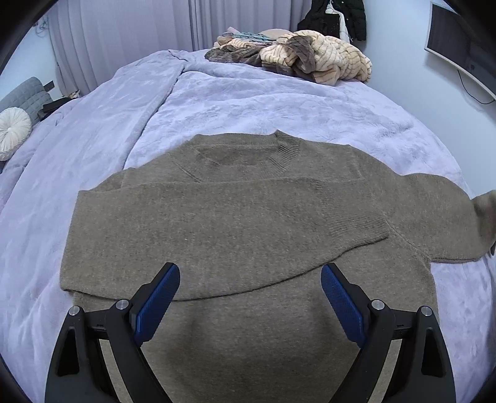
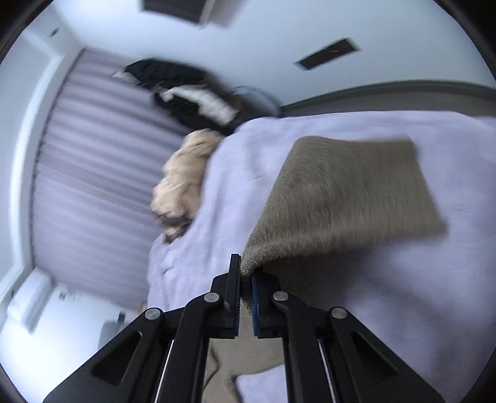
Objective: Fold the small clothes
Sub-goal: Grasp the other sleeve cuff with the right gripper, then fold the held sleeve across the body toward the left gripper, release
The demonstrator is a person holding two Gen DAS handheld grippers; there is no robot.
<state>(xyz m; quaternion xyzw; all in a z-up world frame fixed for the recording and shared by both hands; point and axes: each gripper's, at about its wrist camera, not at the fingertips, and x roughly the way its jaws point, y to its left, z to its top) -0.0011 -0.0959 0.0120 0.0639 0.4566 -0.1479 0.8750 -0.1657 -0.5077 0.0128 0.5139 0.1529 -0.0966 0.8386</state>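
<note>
A brown knit sweater [image 1: 235,223] lies flat on the lavender blanket, collar at the far end. Its left sleeve [image 1: 248,217] is folded across the chest, cuff to the right. My left gripper [image 1: 250,279] is open and empty, hovering over the sweater's lower body. In the right wrist view my right gripper [image 2: 246,279] is shut on the sweater's right sleeve [image 2: 341,192] near the cuff and holds it lifted off the bed; the view is motion-blurred. That sleeve end shows at the right edge of the left wrist view [image 1: 483,210].
A pile of tan and brown clothes [image 1: 294,59] sits at the far end of the bed [image 1: 217,102]; it also shows in the right wrist view [image 2: 183,183]. Black coats [image 1: 334,15] hang behind. A wall monitor [image 1: 458,46] is at right, a grey chair with cushion [image 1: 15,124] at left.
</note>
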